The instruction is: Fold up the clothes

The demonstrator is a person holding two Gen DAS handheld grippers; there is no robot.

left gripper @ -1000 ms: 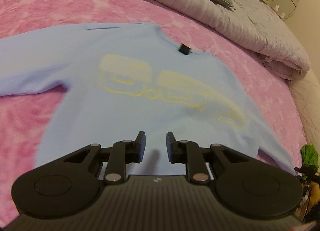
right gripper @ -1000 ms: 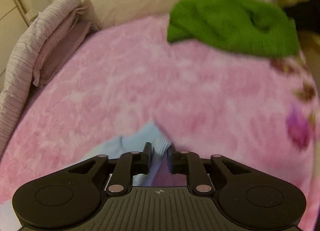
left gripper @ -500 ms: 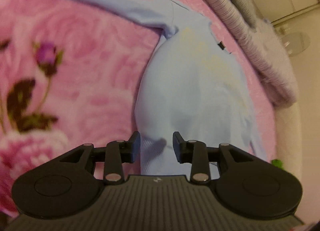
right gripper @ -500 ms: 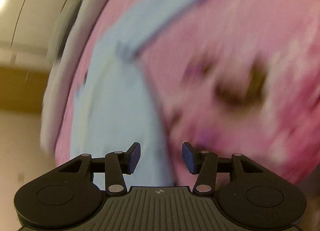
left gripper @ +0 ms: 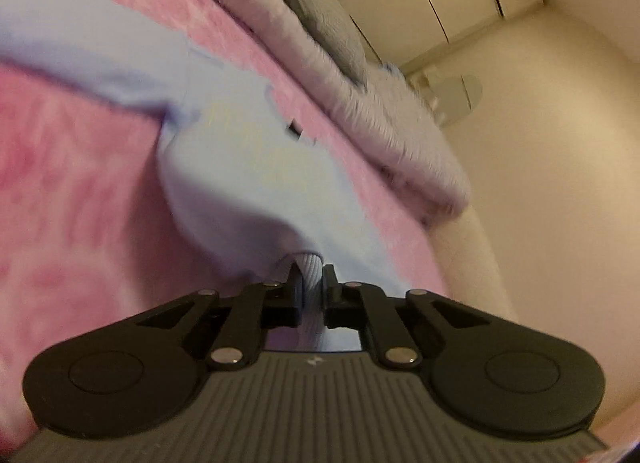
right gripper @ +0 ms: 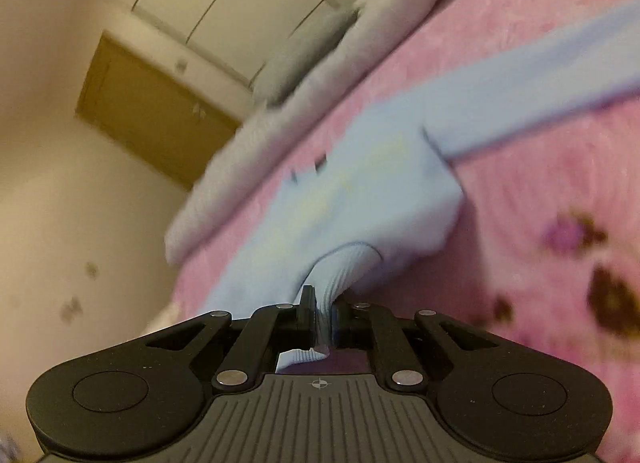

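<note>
You have the ribbed hem of the sweatshirt (left gripper: 256, 167) pinched in both grippers: the left gripper (left gripper: 311, 283) has its fingers closed on a bunch of hem, and the right gripper (right gripper: 323, 313) is clamped on another bunch, with a tail of ribbing poking out behind the fingers. Beyond your fingers the sweatshirt lies chest-up on the pink blanket (left gripper: 72, 191), one sleeve (right gripper: 528, 103) stretched out flat to the side, the neck end nearest the rolled duvet (left gripper: 360, 111) at the far edge of the bed. To do this fold well, I would lift both hem points together and level, keep the cloth taut between them so it does not sag, and carry the hem toward the collar in one even sweep; uneven height would likely skew the crease. Watch that the sleeve is not dragged along. A faint yellow print crosses the chest and a small dark tag (left gripper: 295, 129) sits at the collar, but both are too blurred to read.
</note>
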